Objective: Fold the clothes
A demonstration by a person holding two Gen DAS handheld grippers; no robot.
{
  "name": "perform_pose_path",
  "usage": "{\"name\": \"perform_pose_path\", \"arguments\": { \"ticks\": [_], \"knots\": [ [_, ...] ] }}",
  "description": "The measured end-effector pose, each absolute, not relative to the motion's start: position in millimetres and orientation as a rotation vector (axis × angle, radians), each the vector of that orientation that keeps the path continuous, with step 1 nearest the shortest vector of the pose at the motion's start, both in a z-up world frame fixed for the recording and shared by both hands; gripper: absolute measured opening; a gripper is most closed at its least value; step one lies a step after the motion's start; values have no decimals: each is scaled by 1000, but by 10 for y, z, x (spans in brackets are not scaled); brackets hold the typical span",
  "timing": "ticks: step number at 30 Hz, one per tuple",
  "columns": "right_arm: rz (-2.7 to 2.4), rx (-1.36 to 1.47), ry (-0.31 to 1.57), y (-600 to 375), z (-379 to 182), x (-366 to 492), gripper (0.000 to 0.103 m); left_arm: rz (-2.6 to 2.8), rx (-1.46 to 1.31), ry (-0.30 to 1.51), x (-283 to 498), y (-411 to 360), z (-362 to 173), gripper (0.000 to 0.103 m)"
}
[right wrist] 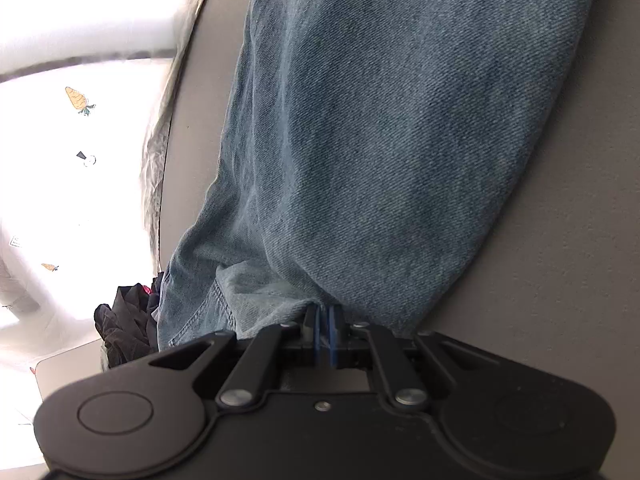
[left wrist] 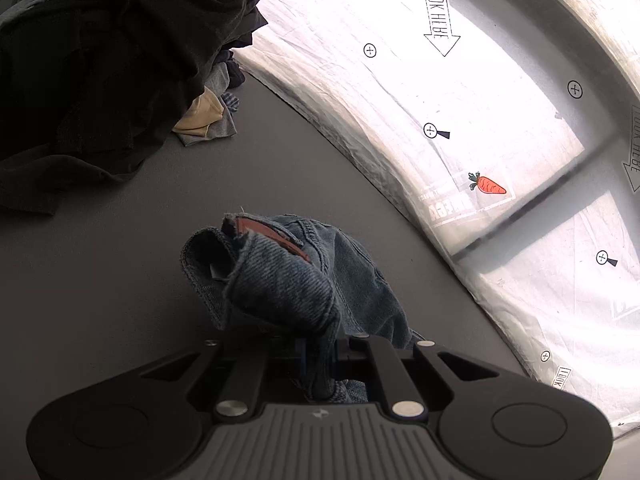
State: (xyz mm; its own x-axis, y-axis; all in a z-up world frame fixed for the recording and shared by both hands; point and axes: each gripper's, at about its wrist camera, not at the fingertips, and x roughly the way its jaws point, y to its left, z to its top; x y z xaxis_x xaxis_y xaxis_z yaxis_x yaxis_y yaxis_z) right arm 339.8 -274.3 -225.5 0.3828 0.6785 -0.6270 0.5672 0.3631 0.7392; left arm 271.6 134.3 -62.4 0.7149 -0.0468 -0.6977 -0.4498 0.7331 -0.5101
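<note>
Denim jeans [left wrist: 288, 280], draped over the grey table [left wrist: 100, 280], are pinched at the waistband by the left gripper [left wrist: 320, 350] and at 6 o'clock by the right gripper [right wrist: 326, 320], where the thin bite could be lost under uneven tension.

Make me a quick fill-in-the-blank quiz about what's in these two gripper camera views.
1. Both hand-held grippers are shut on blue ____.
2. The left hand-held gripper holds the end bearing a ____ leather patch.
3. The printed sheet shows orange ____.
4. The heap of clothes is mostly ____.

Answers: jeans; brown; carrots; black
</note>
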Motion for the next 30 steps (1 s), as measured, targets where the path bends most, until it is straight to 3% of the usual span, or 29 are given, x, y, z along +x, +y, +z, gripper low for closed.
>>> {"name": "perform_pose_path", "arguments": {
  "ticks": [6, 10, 22, 30],
  "knots": [
    [86, 1576, 1273, -3011, -2357, 3334, 11, 207, -773, 720, 2831, 1037, -508, 10],
    [127, 1661, 1198, -3286, -2229, 3368, 28, 174, -738, 708, 2968, 729, -429, 10],
    [-15, 1835, 1063, -4024, -2345, 3452, 27, -82, -769, 835, 3662, -458, -606, 10],
    [-69, 1883, 985, -4242, -2448, 3408, 29, -231, -635, 1060, 4136, -1391, -1168, 16]
  ]
}}
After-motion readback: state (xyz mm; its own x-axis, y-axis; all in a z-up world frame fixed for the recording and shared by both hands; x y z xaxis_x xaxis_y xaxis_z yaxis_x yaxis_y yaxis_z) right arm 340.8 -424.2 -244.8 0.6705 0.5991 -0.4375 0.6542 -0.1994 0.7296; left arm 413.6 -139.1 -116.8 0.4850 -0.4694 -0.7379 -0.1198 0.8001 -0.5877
